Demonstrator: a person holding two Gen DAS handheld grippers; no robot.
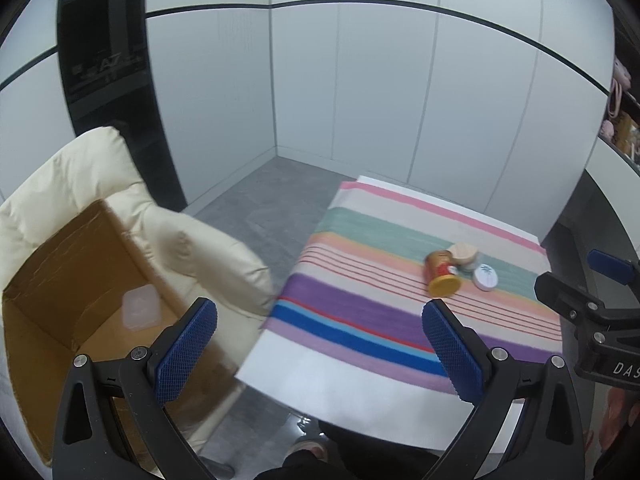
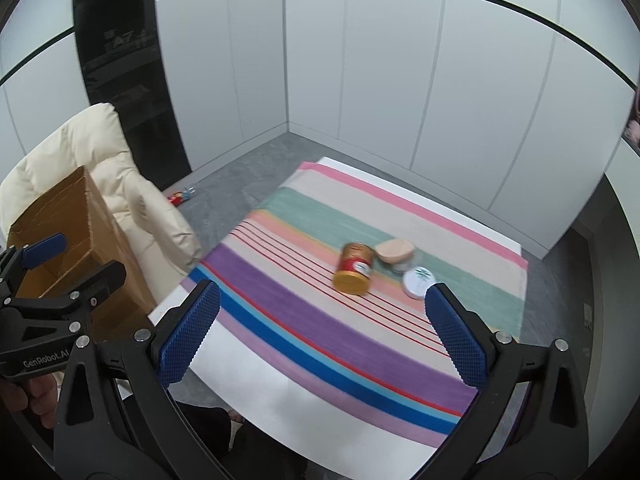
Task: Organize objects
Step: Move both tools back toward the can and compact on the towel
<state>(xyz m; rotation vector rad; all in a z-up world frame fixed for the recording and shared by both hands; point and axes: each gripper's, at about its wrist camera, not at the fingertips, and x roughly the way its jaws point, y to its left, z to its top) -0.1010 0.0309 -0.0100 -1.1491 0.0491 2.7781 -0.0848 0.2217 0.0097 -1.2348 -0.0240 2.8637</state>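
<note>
A red jar with a gold lid [image 2: 354, 268] [image 1: 441, 273] lies on its side on the striped cloth. Beside it are a beige wooden-lidded jar [image 2: 395, 253] [image 1: 463, 255] and a white round tin [image 2: 418, 282] [image 1: 485, 278] with a palm print. An open cardboard box [image 1: 72, 280] [image 2: 76, 236] rests on a cream armchair; a clear plastic container [image 1: 140, 306] lies inside. My left gripper [image 1: 320, 344] is open and empty, between box and table. My right gripper [image 2: 322, 332] is open and empty over the table's near part, short of the jars.
The white table [image 2: 280, 404] carries a striped cloth [image 2: 320, 332]. The cream armchair [image 1: 168, 232] stands to its left on grey floor. A small red object [image 2: 180, 197] lies on the floor by a black pillar [image 2: 132, 80]. Shelves [image 1: 624, 120] with items are at the far right.
</note>
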